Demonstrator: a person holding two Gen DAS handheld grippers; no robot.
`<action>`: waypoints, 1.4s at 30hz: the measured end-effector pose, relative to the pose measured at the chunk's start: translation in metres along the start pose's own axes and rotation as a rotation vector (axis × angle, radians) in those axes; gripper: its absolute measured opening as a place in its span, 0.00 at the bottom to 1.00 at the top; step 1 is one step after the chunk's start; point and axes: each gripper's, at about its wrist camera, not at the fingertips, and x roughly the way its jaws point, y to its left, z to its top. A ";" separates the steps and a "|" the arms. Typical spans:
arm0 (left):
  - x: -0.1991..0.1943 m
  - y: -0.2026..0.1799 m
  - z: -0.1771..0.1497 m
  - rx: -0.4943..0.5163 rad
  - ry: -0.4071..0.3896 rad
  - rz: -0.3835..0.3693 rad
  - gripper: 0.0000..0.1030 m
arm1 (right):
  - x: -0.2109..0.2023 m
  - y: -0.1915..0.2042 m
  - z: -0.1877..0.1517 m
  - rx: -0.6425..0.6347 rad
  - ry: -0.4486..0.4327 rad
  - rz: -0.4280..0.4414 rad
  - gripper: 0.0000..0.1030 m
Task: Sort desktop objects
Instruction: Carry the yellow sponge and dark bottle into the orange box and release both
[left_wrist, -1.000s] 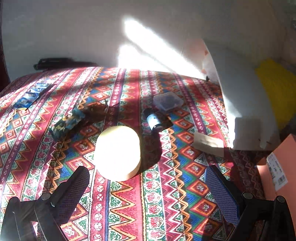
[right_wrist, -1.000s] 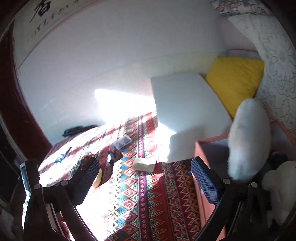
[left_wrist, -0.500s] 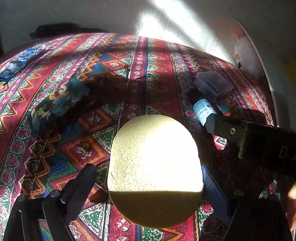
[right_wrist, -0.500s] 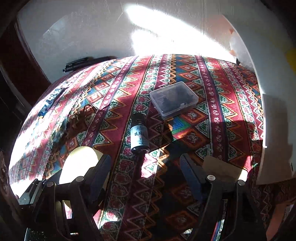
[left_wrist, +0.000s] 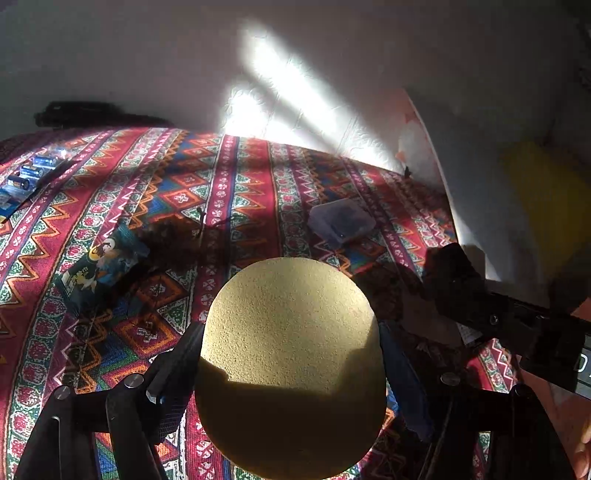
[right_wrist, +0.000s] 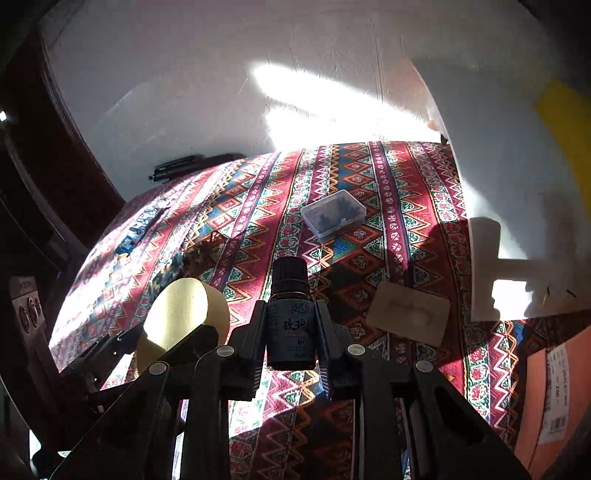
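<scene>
The left gripper has its fingers pinching a round yellow sponge by its sides, held above the patterned cloth on the counter. The right gripper's fingers clamp a small dark bottle (label facing the camera); a clear plastic case lies beyond on the cloth, a tan card just right.

clear box contents indistinct, orange box cut off at edge

The counter, under a patterned cloth, bears a clear plastic box, beige card, snack packet and batteries.
</scene>
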 end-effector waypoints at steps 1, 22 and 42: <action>-0.018 -0.009 0.002 0.012 -0.020 -0.016 0.75 | -0.020 0.000 -0.004 0.010 -0.021 0.007 0.25; -0.156 -0.282 -0.029 0.366 -0.053 -0.360 0.75 | -0.317 -0.153 -0.097 0.273 -0.349 -0.243 0.25; -0.112 -0.367 -0.060 0.539 -0.051 -0.230 0.99 | -0.291 -0.282 -0.108 0.483 -0.347 -0.357 0.78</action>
